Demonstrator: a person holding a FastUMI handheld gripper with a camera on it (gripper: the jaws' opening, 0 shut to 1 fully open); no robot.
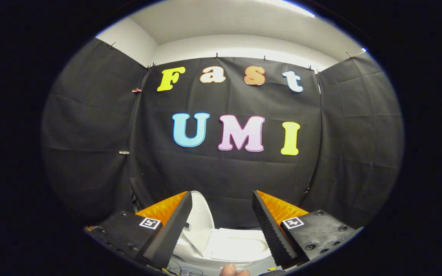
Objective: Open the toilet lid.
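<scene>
- Your gripper has its jaws spread wide, and they hold nothing; both ridged black fingers hang free in the air.
- Between the fingers and lower down sits a small white toilet, close to the foot of the black cloth wall.
- The toilet lid stands raised at the toilet's left side, just beside your left finger, tilted up and leaning toward the left. I cannot tell whether it touches that finger.
- The seat and rim lie bare and pale to the right of the lid, open to view from above.
- A fingertip of a person shows at the near edge, just in front of the toilet.
- Some thin cables lie on the floor near the toilet's base.
- Judging from how things lie, the task looks done or very nearly so: the lid is up and off the seat. All that may remain is to check that it rests steady and draw the gripper clear.
</scene>
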